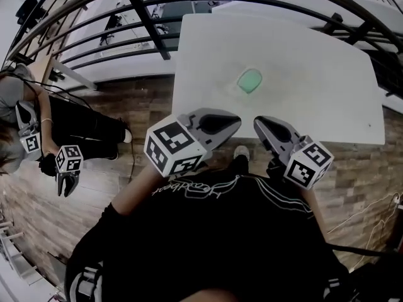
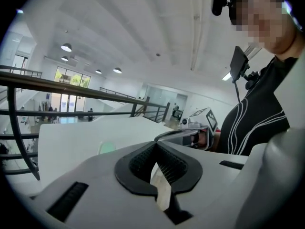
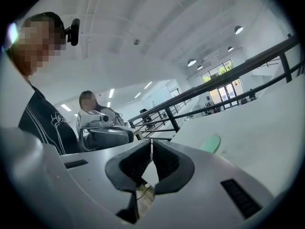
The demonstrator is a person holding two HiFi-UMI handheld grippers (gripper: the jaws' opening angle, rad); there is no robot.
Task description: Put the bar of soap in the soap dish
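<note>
A mint-green oval soap dish (image 1: 250, 80) lies near the middle of the white table (image 1: 327, 87). A deeper green oval fills it, and I cannot tell a bar of soap apart from the dish. It shows low and small in the left gripper view (image 2: 106, 148) and the right gripper view (image 3: 212, 143). My left gripper (image 1: 236, 119) (image 2: 156, 143) is shut with nothing between its pads. It hangs at the table's near edge, short of the dish. My right gripper (image 1: 257, 122) (image 3: 151, 141) hovers beside it, also shut and empty.
A black railing (image 1: 145, 17) curves behind the table, with wooden floor (image 1: 145, 106) to the left. Another person (image 1: 25, 99) sits at the far left holding marker-cube grippers (image 1: 68, 168). More white tables stand beyond.
</note>
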